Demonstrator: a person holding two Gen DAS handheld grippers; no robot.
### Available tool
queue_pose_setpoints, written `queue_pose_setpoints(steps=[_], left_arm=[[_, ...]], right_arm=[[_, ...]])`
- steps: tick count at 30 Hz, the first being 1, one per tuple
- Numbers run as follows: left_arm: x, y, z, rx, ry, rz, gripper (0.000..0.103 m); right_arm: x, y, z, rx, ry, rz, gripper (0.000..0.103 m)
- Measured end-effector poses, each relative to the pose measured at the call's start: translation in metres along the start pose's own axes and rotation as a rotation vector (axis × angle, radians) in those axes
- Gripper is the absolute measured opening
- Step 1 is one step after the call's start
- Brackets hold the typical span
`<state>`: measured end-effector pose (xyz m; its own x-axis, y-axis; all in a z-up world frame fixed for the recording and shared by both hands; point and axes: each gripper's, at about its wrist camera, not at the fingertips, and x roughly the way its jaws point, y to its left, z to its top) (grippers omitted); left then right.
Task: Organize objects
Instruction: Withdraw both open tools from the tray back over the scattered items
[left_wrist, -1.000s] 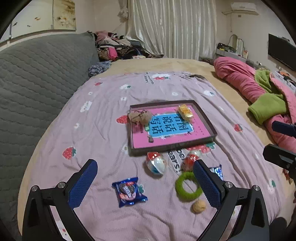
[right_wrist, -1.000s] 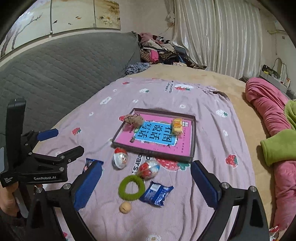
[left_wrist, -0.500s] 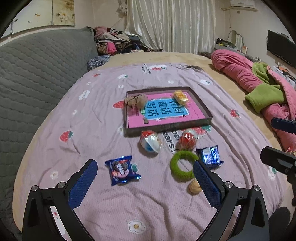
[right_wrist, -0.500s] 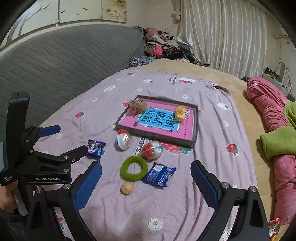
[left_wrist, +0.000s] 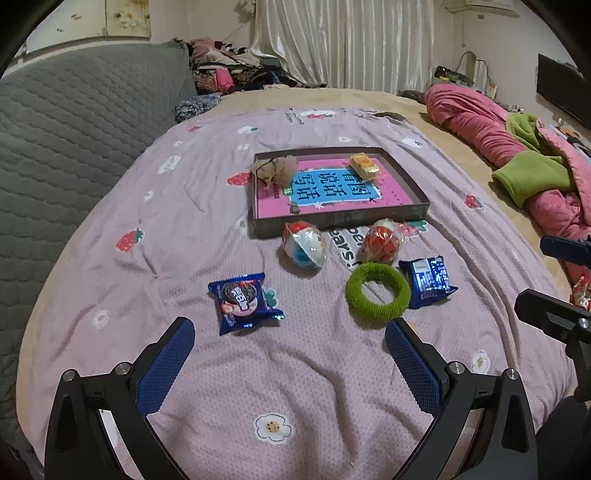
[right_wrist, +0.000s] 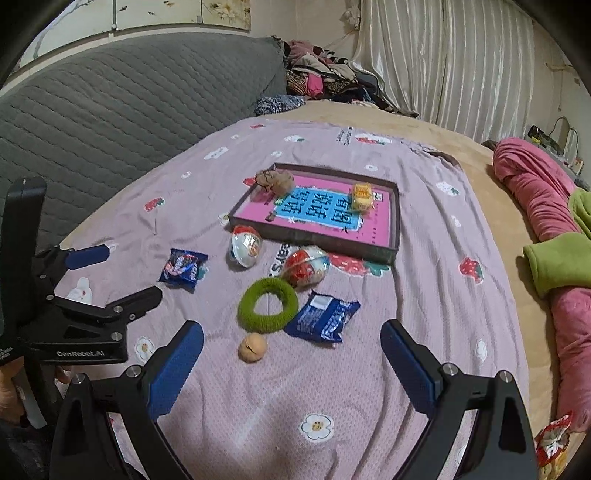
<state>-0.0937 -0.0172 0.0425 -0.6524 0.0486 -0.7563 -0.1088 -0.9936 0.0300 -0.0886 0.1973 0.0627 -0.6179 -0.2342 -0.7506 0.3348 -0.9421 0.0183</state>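
A shallow box (left_wrist: 406, 216) (right_wrist: 397, 218) with a pink and blue bottom lies on the bedspread, holding a brown fuzzy thing (left_wrist: 275, 168) and a yellow packet (left_wrist: 364, 164). In front of it lie two wrapped toy eggs (left_wrist: 304, 243) (left_wrist: 382, 240), a green ring (left_wrist: 378, 290) (right_wrist: 267, 304), a blue cookie packet (left_wrist: 243, 301) (right_wrist: 183, 267), a second blue packet (left_wrist: 428, 282) (right_wrist: 323, 319) and a small tan ball (right_wrist: 253, 347). My left gripper (left_wrist: 290, 363) is open and empty, short of the cookie packet. My right gripper (right_wrist: 291, 360) is open and empty, near the ball.
A grey quilted headboard (left_wrist: 66, 129) runs along the left. Pink and green bedding (left_wrist: 524, 166) lies piled at the right. Clothes (left_wrist: 229, 74) are heaped at the far end before a curtain. A small red-and-white wrapper (right_wrist: 552, 441) lies at the right bed edge.
Both grippers have pulled back toward the near edge of the bed, so the objects look farther ahead. Both stay open and empty. Nothing on the bed has moved.
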Motion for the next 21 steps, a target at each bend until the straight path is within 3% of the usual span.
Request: queue_pose_setpoints(steps=[21], left_arm=[[0.02, 0.009, -0.027, -0.019, 0.018, 0.0, 0.103]], right_arm=[[0.025, 0.01, -0.044, -0.003, 0.032, -0.018, 0.097]])
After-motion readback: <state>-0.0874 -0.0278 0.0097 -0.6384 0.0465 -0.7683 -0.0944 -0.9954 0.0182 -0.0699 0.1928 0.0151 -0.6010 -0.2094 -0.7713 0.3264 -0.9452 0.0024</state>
